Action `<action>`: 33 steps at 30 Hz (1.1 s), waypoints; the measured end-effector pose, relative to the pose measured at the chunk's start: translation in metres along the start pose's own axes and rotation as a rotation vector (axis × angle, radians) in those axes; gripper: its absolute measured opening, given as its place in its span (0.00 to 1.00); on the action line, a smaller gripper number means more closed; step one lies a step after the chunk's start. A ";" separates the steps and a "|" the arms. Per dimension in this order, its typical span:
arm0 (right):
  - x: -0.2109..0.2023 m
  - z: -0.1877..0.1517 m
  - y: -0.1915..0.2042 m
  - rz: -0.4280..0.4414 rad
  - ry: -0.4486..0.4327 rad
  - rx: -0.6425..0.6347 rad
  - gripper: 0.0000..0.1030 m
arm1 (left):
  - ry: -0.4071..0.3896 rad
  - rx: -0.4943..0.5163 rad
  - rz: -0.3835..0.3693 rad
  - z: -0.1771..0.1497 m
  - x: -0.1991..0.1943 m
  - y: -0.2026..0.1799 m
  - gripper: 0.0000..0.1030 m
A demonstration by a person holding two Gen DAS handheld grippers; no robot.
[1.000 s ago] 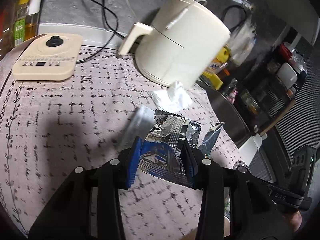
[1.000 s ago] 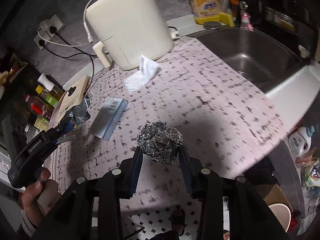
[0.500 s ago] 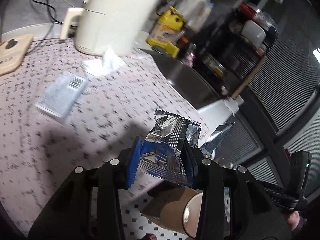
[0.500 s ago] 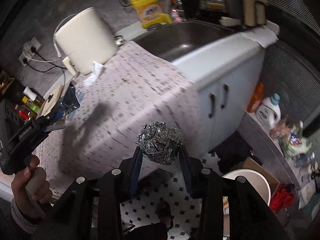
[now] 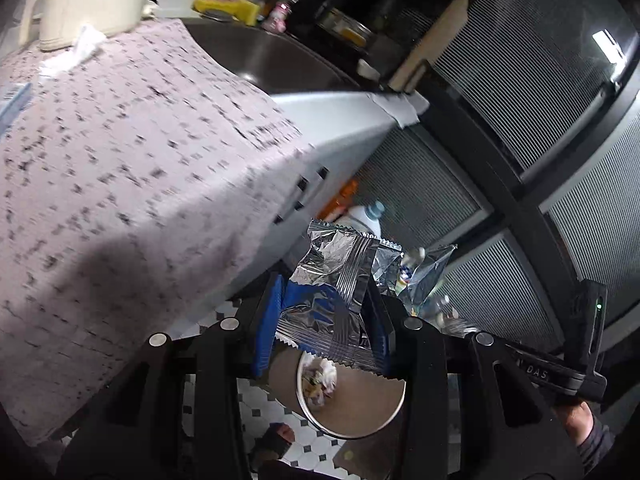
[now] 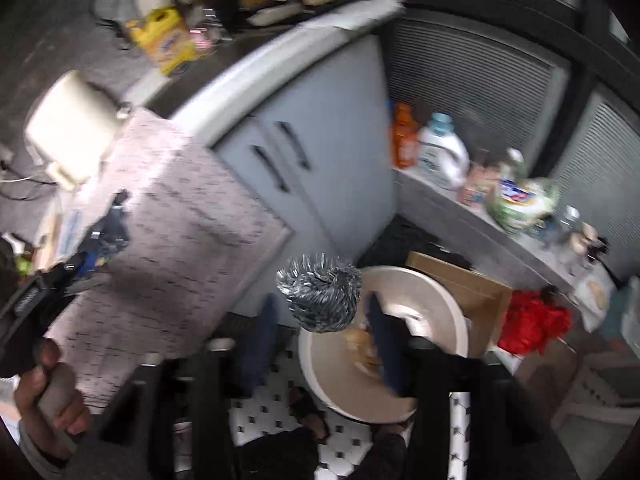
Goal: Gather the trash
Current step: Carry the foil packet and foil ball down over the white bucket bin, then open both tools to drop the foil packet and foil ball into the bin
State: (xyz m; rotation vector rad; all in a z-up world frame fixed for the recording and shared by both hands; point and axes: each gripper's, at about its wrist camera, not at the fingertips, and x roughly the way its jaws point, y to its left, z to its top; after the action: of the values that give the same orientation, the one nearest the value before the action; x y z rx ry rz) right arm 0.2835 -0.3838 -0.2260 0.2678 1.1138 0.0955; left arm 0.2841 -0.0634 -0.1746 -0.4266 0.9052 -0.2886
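Foil ball [image 6: 322, 300] between just-opened right gripper [image 6: 324, 340] jaws, tilted over bin [image 6: 440, 300].

wrapper [image 5: 340, 280]: shiny crinkled foil | ball [image 6: 322, 298]: crumpled foil | bin [image 6: 440, 304]: smooth plastic

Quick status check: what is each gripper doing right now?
Left gripper: closed on the foil wrapper.
Right gripper: jaws have just been opening; foil ball between them, above the bin.

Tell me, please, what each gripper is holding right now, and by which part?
The left gripper pinches the silver wrapper by its lower half. The right gripper has just been opening; the foil ball sits between its fingertips, no longer clamped.
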 end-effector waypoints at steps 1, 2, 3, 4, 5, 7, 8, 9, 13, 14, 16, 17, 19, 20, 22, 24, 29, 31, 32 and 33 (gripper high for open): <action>-0.003 -0.003 -0.012 -0.009 -0.013 0.026 0.67 | 0.014 0.003 -0.007 -0.003 0.006 -0.006 0.38; -0.005 -0.005 -0.022 -0.008 -0.019 0.046 0.67 | 0.027 0.008 -0.014 -0.007 0.011 -0.012 0.38; -0.007 -0.007 -0.030 -0.007 -0.016 0.057 0.67 | 0.038 0.018 -0.018 -0.010 0.017 -0.018 0.38; -0.008 -0.009 -0.038 -0.008 -0.015 0.069 0.66 | 0.046 0.025 -0.020 -0.012 0.021 -0.024 0.39; -0.010 -0.012 -0.047 -0.013 -0.017 0.081 0.66 | 0.057 0.032 -0.025 -0.016 0.025 -0.029 0.38; -0.015 -0.016 -0.062 -0.019 -0.023 0.103 0.66 | 0.082 0.047 -0.030 -0.023 0.036 -0.039 0.38; -0.017 -0.019 -0.068 -0.021 -0.023 0.114 0.66 | 0.095 0.053 -0.031 -0.026 0.041 -0.043 0.39; -0.019 -0.021 -0.074 -0.022 -0.022 0.125 0.66 | 0.107 0.059 -0.032 -0.029 0.046 -0.047 0.39; -0.025 -0.031 -0.098 -0.025 -0.022 0.165 0.66 | 0.160 0.088 -0.038 -0.042 0.067 -0.066 0.39; -0.028 -0.034 -0.102 -0.024 -0.025 0.174 0.66 | 0.171 0.097 -0.040 -0.046 0.072 -0.071 0.39; -0.033 -0.037 -0.109 -0.023 -0.034 0.186 0.66 | 0.191 0.111 -0.046 -0.052 0.080 -0.080 0.39; -0.037 -0.038 -0.112 -0.023 -0.040 0.192 0.66 | 0.202 0.117 -0.048 -0.055 0.085 -0.084 0.39; -0.044 -0.039 -0.118 -0.028 -0.054 0.198 0.66 | 0.226 0.127 -0.049 -0.060 0.094 -0.091 0.39; -0.047 -0.040 -0.121 -0.031 -0.060 0.201 0.66 | 0.240 0.133 -0.047 -0.063 0.099 -0.095 0.39; -0.054 -0.042 -0.129 -0.037 -0.072 0.210 0.66 | 0.268 0.152 -0.040 -0.068 0.111 -0.104 0.39; -0.058 -0.044 -0.136 -0.042 -0.078 0.227 0.66 | 0.294 0.170 -0.030 -0.073 0.122 -0.112 0.39; -0.066 -0.052 -0.154 -0.059 -0.083 0.264 0.66 | 0.342 0.128 -0.129 -0.079 0.139 -0.124 0.69; -0.066 -0.054 -0.159 -0.061 -0.082 0.272 0.66 | 0.331 0.158 -0.120 -0.080 0.140 -0.132 0.72; -0.065 -0.055 -0.161 -0.061 -0.081 0.276 0.66 | 0.333 0.167 -0.117 -0.079 0.141 -0.134 0.72; -0.064 -0.055 -0.162 -0.059 -0.080 0.280 0.66 | 0.334 0.167 -0.116 -0.078 0.140 -0.135 0.72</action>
State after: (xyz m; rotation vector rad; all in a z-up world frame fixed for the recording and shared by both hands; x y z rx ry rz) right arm 0.1968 -0.5439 -0.2350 0.4841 1.0542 -0.1241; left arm 0.2949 -0.2591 -0.2507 -0.2796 1.1734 -0.5493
